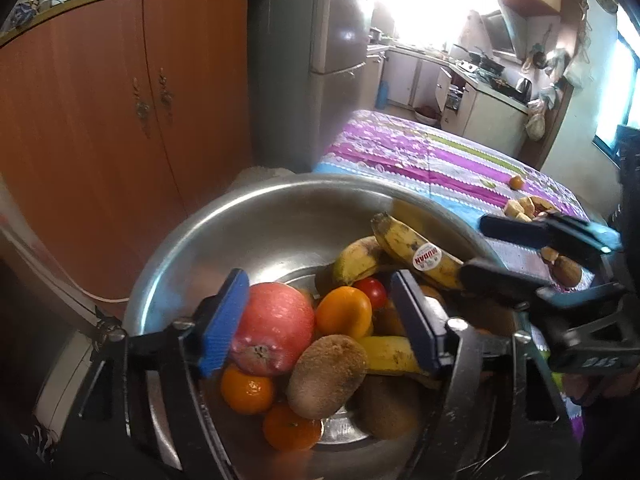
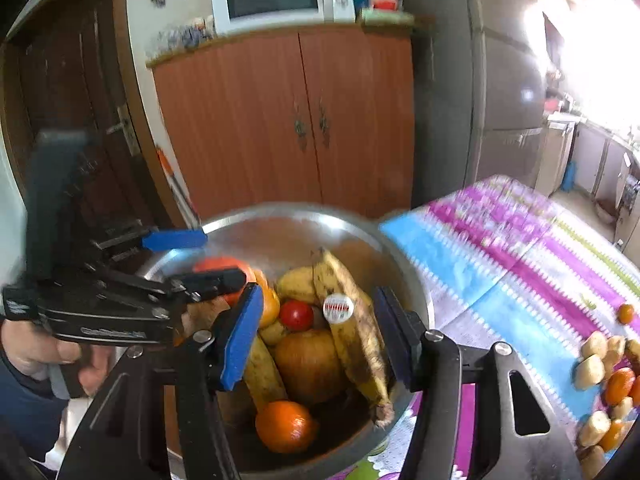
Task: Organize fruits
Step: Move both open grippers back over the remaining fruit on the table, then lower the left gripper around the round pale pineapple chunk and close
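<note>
While poised above the steel bowl (image 1: 224,220) of fruit on the worktop (image 1: 420,152), had left tongs (image 1: 320,320) and right tongs (image 2: 318,334) both spread, pinching nothing. Was best to close gently across the stickered banana (image 2: 352,320) at its middle, without bruising.

Blown-out window glare upper right, dim foreground, motion blur, fisheye-warped dark edges
</note>
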A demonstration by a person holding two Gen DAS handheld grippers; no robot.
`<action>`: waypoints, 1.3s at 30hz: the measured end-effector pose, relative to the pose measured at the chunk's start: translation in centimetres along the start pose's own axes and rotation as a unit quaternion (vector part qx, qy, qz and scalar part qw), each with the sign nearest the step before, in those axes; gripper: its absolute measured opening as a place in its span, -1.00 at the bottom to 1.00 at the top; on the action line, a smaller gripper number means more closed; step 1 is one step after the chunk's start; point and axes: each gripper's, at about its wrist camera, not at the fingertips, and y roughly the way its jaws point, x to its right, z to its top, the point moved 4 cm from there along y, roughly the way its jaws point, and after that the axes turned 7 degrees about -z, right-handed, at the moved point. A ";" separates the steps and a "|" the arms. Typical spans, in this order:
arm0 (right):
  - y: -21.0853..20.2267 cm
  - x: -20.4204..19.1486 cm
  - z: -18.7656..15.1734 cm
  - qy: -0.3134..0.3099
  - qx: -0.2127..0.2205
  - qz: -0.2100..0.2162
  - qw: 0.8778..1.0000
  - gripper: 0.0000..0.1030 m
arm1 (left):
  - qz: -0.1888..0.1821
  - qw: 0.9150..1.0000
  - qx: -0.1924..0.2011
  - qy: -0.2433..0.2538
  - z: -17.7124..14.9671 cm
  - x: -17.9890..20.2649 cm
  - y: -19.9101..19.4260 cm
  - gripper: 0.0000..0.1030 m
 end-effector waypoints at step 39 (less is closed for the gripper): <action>-24.8 26.6 -16.8 0.258 0.120 -0.250 0.926 0.87 | -0.266 0.946 -0.144 0.115 -1.0 29.9 18.9 -0.14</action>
